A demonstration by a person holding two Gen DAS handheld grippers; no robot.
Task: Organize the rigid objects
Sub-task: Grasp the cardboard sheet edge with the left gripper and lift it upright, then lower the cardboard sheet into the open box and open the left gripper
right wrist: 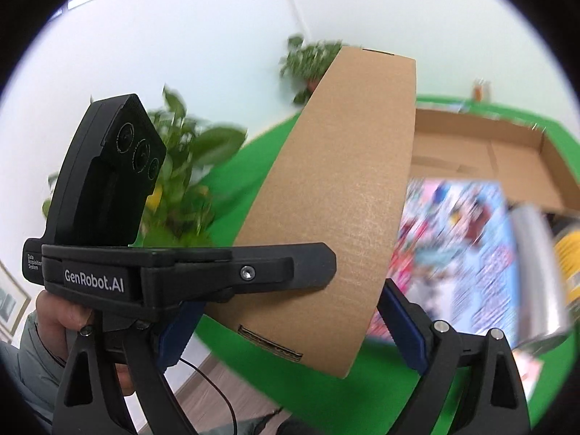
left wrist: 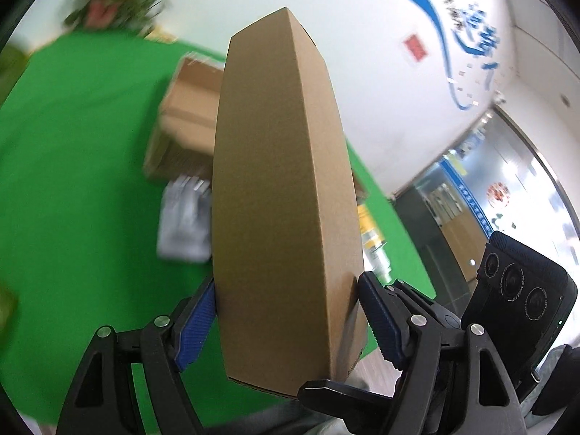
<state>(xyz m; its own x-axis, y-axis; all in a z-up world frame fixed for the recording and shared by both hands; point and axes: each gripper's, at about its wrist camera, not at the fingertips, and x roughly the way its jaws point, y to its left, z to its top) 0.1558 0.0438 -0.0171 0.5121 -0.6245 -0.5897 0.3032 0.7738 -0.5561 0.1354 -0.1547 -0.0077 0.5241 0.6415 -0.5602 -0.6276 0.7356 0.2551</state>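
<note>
Flat cardboard box [left wrist: 286,195] held up close between both grippers, above the green worktop [left wrist: 79,152].

It blocks the middle of both views; behind it lie an open carton [right wrist: 507,152], a colourful printed sheet [right wrist: 460,246], a silver pouch [left wrist: 185,224] and leafy plants [right wrist: 181,188]. The left gripper [left wrist: 286,322] presses its blue fingers [left wrist: 377,311] on the box's two faces; the right gripper [right wrist: 293,330] clamps its lower end, fingers set wide. The worktop's left stretch lies open.
</note>
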